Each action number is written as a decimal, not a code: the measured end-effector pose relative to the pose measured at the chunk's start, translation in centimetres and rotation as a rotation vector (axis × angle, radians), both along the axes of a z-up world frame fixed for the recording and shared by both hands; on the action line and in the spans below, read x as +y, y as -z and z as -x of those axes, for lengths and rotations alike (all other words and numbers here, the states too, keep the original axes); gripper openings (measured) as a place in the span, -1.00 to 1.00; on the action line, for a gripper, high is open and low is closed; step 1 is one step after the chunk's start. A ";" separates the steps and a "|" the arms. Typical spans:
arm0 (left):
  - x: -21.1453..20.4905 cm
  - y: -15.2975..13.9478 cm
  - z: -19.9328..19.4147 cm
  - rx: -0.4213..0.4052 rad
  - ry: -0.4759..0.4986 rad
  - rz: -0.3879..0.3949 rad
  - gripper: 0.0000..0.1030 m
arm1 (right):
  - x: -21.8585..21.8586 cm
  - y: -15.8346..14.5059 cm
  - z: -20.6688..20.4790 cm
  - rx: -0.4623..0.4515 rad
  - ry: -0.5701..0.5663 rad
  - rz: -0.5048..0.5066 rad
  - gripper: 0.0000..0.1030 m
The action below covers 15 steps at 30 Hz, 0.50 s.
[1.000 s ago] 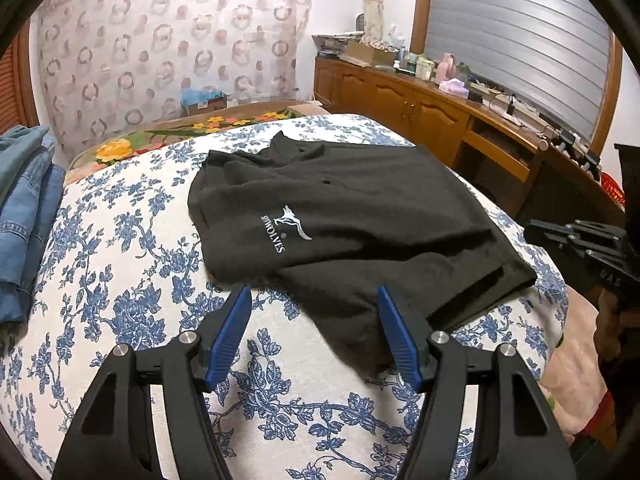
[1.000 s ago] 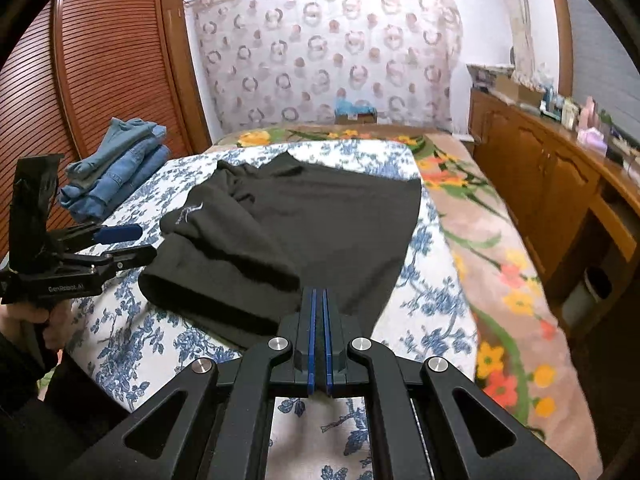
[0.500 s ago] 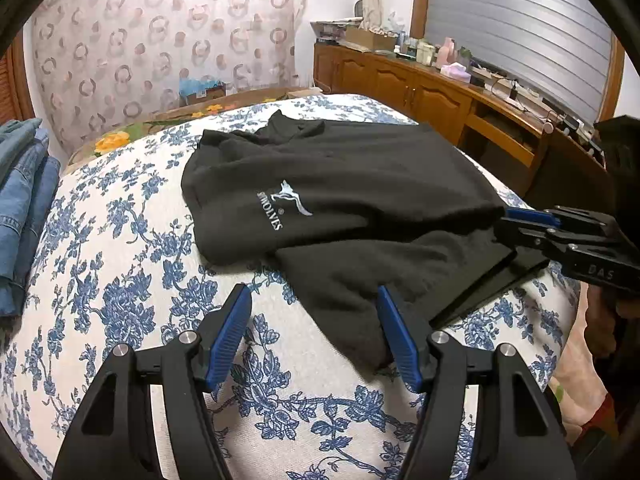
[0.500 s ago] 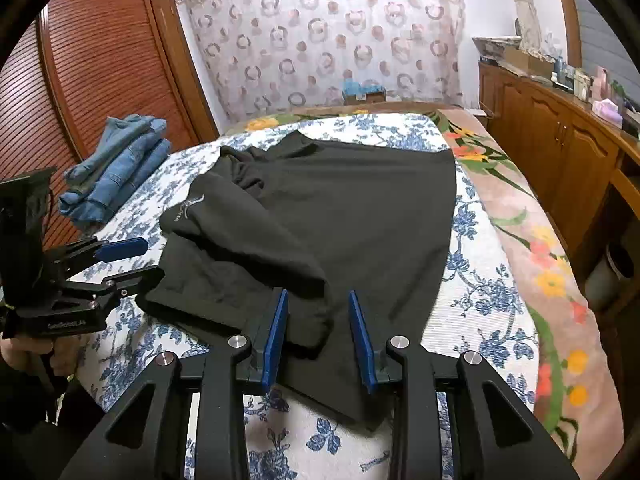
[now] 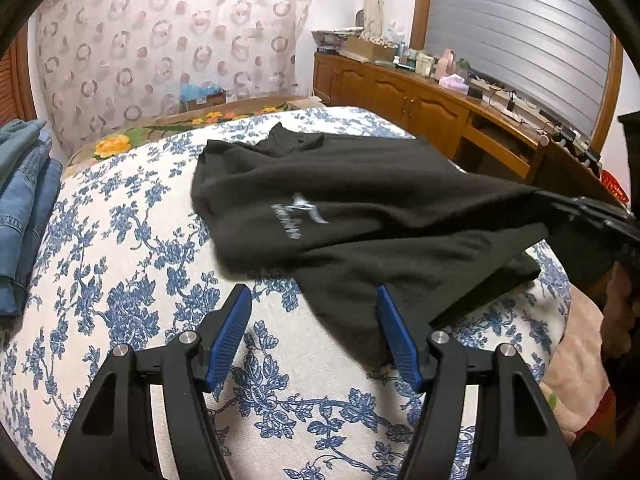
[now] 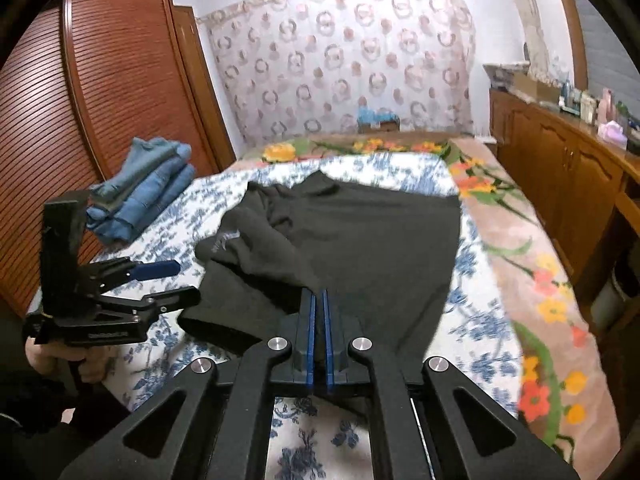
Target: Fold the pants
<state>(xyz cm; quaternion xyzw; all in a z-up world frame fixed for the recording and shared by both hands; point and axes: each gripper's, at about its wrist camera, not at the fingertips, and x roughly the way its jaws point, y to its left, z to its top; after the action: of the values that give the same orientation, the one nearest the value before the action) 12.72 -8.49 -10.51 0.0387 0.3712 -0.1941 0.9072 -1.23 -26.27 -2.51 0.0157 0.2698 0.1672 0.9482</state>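
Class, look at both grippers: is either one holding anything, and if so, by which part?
The right gripper is shut on the black garment's near edge, lifting it off the bed. The left gripper is open, holding nothing.

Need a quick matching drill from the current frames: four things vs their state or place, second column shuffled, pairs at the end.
Things:
1. left claw
2. right claw
3. black garment
4. folded jeans

States or places:
A. stacked at the bed's edge by the wooden wardrobe
B. shut on the garment's near edge
C. open, nothing between its pads
D. spread on the blue floral bedspread, one corner lifted

Pairs: 1-C, 2-B, 3-D, 4-A
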 end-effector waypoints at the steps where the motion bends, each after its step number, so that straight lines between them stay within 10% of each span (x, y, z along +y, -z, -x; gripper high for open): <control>1: 0.0 -0.1 0.1 -0.003 0.001 0.000 0.28 | -0.2 -0.1 0.4 -0.004 0.003 0.006 -0.94; 15: -0.3 0.1 0.0 0.005 0.005 -0.004 0.28 | -2.0 3.6 0.6 0.097 0.075 0.061 -0.94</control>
<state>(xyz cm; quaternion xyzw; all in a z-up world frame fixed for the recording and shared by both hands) 12.67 -8.83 -10.65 0.0409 0.3736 -0.1958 0.9058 -1.78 -28.31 -6.07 0.0048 0.3198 0.1222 0.9395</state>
